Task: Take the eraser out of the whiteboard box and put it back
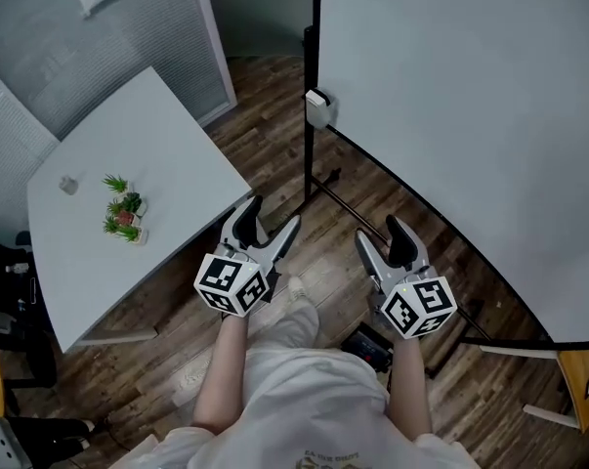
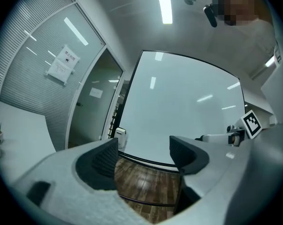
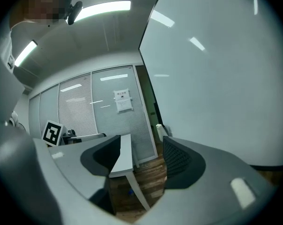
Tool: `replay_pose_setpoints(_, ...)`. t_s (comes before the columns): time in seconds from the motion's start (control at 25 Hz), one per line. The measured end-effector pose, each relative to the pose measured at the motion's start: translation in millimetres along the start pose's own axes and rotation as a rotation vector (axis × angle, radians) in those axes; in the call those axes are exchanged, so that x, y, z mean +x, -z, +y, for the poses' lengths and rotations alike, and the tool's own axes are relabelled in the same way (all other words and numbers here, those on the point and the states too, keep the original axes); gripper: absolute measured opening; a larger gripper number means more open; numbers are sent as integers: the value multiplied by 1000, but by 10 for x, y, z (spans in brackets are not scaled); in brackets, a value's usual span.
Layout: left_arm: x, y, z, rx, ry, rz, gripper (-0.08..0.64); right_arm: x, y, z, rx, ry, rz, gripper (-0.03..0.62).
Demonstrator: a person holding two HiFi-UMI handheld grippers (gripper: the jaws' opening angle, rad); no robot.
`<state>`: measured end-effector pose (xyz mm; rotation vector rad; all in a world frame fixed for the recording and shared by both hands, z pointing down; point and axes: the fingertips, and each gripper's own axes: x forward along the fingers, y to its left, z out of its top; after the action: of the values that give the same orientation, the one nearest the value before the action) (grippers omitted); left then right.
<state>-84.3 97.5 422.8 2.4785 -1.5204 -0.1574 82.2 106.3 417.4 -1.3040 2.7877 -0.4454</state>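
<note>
Two claws [image 1: 274, 213] [image 1: 377, 228] (agape), one whiteboard [image 1: 450, 115]

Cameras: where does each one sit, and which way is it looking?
Head view: on the person's head, looking down at the wooden floor, white table and whiteboard; shows both forearms, left gripper and right gripper.
Left gripper view: on the left gripper, facing the whiteboard past its open, empty jaws; right gripper at right.
Right gripper view: on the right gripper, facing the table's edge and blinds past open, empty jaws; left gripper at left.
Shared: both gripper views show the whiteboard box on the board's edge.
</note>
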Motion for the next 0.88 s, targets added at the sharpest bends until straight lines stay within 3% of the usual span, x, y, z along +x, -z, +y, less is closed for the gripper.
replay_pose_setpoints(0.52,1700,-309,1053,-7,43,38,330,1680,-338,-695,-1,-9,51,285)
replay_pose_setpoints(0.88,2282,-199,1292,-9,101,79,319,2141,-374,-837,-29,2,75,287)
